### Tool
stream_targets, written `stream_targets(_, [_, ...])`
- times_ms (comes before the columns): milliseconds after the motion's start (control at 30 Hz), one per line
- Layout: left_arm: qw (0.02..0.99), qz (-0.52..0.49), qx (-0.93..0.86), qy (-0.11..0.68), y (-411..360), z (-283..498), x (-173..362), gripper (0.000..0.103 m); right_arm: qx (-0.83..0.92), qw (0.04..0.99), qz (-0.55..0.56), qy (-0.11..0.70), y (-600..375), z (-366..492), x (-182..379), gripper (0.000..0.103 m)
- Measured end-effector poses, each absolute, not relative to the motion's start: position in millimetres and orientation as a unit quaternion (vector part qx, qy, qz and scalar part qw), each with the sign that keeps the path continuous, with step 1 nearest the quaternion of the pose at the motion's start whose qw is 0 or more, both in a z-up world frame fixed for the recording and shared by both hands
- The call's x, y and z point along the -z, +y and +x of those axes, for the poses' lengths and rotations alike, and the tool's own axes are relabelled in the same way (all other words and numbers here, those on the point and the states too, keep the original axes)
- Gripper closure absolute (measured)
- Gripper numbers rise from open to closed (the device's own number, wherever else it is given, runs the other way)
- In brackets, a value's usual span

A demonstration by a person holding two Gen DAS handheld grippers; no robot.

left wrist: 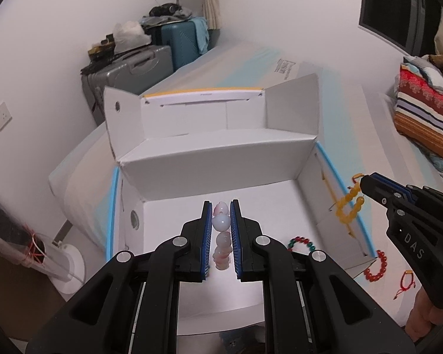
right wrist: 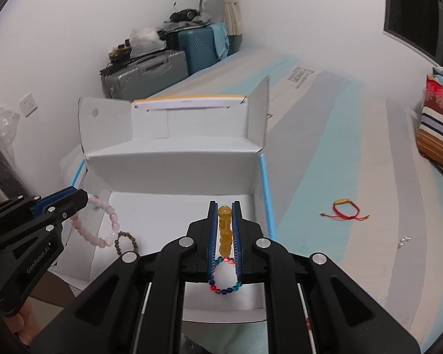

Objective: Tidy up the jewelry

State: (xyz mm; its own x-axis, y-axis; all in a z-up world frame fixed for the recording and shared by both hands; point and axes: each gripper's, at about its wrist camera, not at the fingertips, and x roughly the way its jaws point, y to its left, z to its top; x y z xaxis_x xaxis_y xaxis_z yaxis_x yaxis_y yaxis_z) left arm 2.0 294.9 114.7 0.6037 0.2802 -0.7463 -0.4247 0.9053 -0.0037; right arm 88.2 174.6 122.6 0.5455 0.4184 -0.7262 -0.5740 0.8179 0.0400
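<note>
My left gripper (left wrist: 221, 206) is shut on a pink bead bracelet (left wrist: 221, 236) and holds it over the open white box (left wrist: 209, 171). In the right wrist view it (right wrist: 87, 199) hangs the pink bracelet (right wrist: 103, 237) above the box's left side. My right gripper (right wrist: 224, 206) is shut on a yellow bead bracelet (right wrist: 225, 230), also over the box; it shows in the left wrist view (left wrist: 360, 183) with the yellow beads (left wrist: 350, 206). A multicoloured bead bracelet (right wrist: 226, 280) and a brown bead bracelet (right wrist: 127, 243) lie inside the box.
A red bead bracelet (left wrist: 376, 265) and a red string bracelet (right wrist: 345, 209) lie on the bed sheet to the right of the box. Small silver pieces (right wrist: 404, 242) lie farther right. Suitcases (right wrist: 150, 70) stand at the wall. Folded blankets (right wrist: 440, 135) lie at right.
</note>
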Motion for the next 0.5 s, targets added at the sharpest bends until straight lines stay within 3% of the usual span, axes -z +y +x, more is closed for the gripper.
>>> stream_targets(500, [0.868, -0.114, -0.212, 0.434, 328, 0, -65, 0.091, -0.288, 0.851, -0.124, 0.421, 204, 93, -67, 0.094])
